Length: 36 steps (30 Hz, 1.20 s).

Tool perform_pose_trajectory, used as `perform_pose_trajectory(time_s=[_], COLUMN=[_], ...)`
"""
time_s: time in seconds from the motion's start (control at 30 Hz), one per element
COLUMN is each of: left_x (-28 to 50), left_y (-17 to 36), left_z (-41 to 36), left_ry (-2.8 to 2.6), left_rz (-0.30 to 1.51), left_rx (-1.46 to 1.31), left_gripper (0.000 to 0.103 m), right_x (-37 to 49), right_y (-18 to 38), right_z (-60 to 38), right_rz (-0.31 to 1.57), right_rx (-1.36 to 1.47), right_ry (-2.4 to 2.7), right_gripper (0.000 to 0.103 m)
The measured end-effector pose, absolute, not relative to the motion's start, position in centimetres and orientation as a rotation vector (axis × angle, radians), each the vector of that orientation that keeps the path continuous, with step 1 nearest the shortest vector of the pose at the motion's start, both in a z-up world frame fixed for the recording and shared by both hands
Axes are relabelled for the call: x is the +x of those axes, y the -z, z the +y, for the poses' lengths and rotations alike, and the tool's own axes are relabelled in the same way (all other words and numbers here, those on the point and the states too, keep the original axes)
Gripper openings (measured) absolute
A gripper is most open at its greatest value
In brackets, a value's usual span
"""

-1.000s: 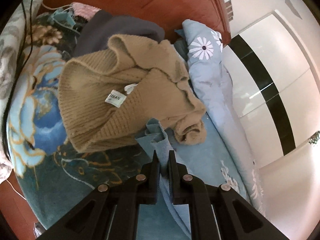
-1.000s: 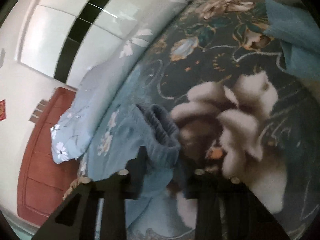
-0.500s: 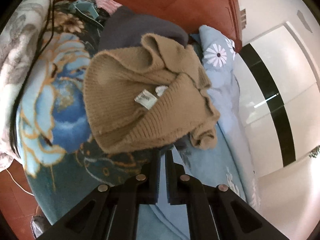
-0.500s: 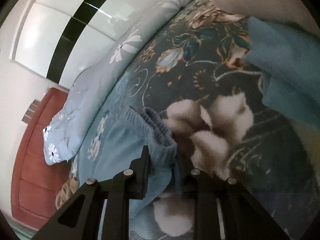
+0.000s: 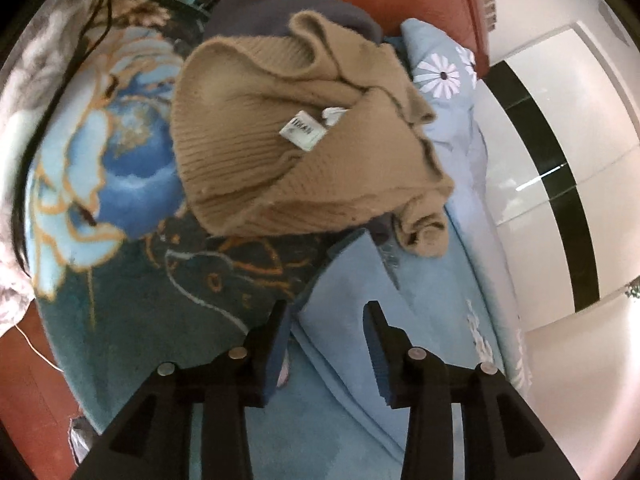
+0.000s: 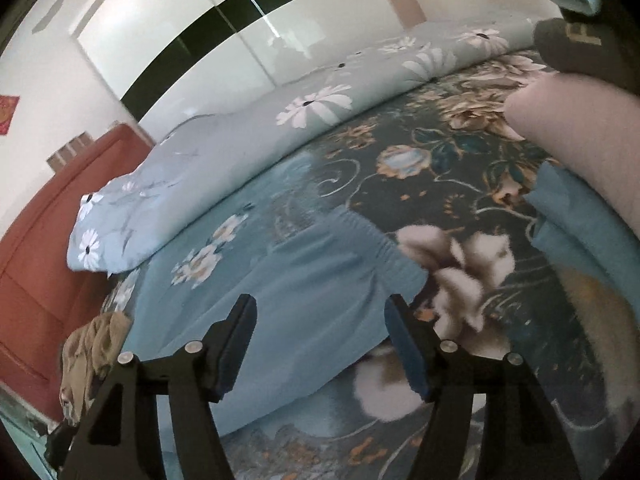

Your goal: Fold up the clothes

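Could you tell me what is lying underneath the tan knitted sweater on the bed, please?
The tan knitted sweater rests on a dark grey garment, which shows behind its top edge, and on the floral bedspread. How far the grey garment reaches beneath is covered.

Both fisheye views: heavy barrel distortion, black vignette at corners, straight lines bow near edges. Light is soft, even, daylight-ish; no hard shadows. Glossy wardrobe doors (image 5: pixel 560 128) to the right of the left tool show bright streak glare + washed-out whites. Tan sweater (image 5: pixel 296 140) ahead of it is fairly sharp; floral bedspread (image 5: pixel 92 160) to its left smears. Right view: motion blur overall, esp. white flower print (image 6: pixel 460 272) just past the right finger; wardrobe glare up top.
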<state>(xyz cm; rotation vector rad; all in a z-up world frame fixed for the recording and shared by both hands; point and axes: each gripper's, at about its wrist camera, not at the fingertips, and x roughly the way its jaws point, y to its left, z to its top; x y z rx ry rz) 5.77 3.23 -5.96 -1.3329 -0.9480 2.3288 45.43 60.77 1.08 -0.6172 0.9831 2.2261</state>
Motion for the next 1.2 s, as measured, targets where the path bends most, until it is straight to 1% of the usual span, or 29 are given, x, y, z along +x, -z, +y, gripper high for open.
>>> perform_pose_trajectory(time_s=[0.13, 0.33, 0.43, 0.47, 0.5, 0.53, 0.63, 0.73, 0.87, 0.97, 1.1, 1.2], left_x=[5.7, 5.6, 5.3, 5.4, 5.4, 5.5, 5.7, 6.3, 7.7, 9.8, 12.9, 14.9], left_y=[6.2, 7.3, 7.1, 7.0, 6.9, 6.8, 5.8, 3.2, -2.3, -5.3, -6.7, -5.3], left_z=[3.7, 4.5, 4.9, 5.1, 5.3, 5.4, 6.0, 7.4, 12.6, 17.4, 24.7, 30.0], left_ry=[-2.326, -2.244, -2.271, -2.293, -2.317, -2.336, -2.384, -2.4, -2.326, -2.22, -2.063, -1.965], left_rz=[-0.959, -1.028, -1.036, -1.025, -1.011, -1.0, -0.973, -0.913, -0.752, -0.638, -0.494, -0.397], left_rx=[-1.358, -1.345, -1.31, -1.296, -1.29, -1.292, -1.266, -1.173, -1.007, -0.915, -0.887, -0.936], left_gripper=[0.041, 0.042, 0.038, 0.027, 0.01, 0.009, 0.009, 0.009, 0.009, 0.009, 0.009, 0.009], right_x=[45.1, 44.5, 44.1, 44.1, 44.1, 44.2, 44.6, 45.3, 46.1, 46.7, 47.4, 47.8], right_y=[-0.8, 0.2, 0.5, 0.5, 0.6, 0.6, 0.7, 0.8, 0.6, 0.3, -0.5, -0.7], right_z=[60.1, 59.4, 59.2, 59.1, 59.0, 59.0, 59.0, 59.1, 59.1, 59.0, 58.6, 58.2], right_rz=[1.027, 1.072, 1.096, 1.101, 1.104, 1.103, 1.121, 1.137, 1.139, 1.141, 1.111, 1.096], right_rx=[-0.619, -0.653, -0.663, -0.664, -0.665, -0.664, -0.656, -0.636, -0.613, -0.585, -0.562, -0.562], right_ry=[-2.232, -2.23, -2.24, -2.244, -2.246, -2.248, -2.246, -2.242, -2.245, -2.257, -2.283, -2.304], right_gripper=[0.068, 0.068, 0.068, 0.068, 0.068, 0.068, 0.068, 0.068, 0.068, 0.068, 0.068, 0.068])
